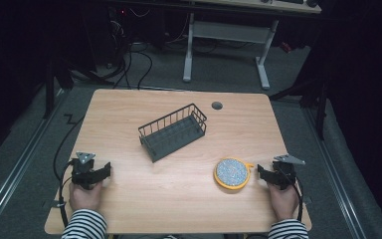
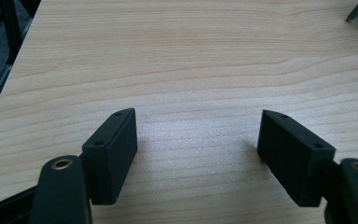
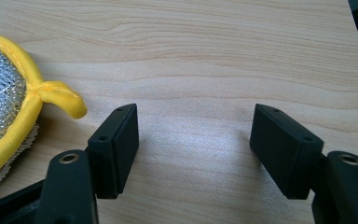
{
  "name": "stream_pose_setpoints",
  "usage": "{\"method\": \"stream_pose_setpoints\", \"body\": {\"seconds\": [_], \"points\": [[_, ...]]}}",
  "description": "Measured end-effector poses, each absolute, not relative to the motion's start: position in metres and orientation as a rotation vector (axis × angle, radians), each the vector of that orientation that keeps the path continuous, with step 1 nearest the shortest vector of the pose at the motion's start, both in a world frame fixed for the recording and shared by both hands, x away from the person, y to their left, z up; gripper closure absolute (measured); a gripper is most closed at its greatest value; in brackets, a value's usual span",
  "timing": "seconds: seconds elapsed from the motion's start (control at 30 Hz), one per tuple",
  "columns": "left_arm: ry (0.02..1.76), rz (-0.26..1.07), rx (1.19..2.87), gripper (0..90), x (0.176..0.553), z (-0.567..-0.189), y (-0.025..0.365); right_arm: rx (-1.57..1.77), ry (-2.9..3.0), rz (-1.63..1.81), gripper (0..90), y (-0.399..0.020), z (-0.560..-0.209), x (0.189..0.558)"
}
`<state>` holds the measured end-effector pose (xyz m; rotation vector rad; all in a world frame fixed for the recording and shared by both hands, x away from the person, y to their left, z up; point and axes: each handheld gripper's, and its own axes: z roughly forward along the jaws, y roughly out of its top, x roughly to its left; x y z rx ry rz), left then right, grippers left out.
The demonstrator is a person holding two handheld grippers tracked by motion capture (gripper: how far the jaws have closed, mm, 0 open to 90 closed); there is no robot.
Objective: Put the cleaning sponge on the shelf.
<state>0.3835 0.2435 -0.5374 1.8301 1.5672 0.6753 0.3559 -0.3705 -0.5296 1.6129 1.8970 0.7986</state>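
The round yellow-rimmed scouring pad (image 1: 232,173) lies flat on the worktop (image 1: 179,194) just to the inner side of the right tongs (image 1: 264,173), its loop nearest them, well apart from the left tongs (image 1: 106,171); both tongs spread, pinching nothing.
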Motion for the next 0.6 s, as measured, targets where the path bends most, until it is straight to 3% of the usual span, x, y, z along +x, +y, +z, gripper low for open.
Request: {"method": "stream_pose_setpoints", "body": {"seconds": [0.6], "points": [[1.544, 0.643, 1.822, 30.9, 0.3817, -0.5371, 0.2459, 1.615, 1.893, 0.803, 32.9, -0.3706, -0.5297, 0.3563]]}}
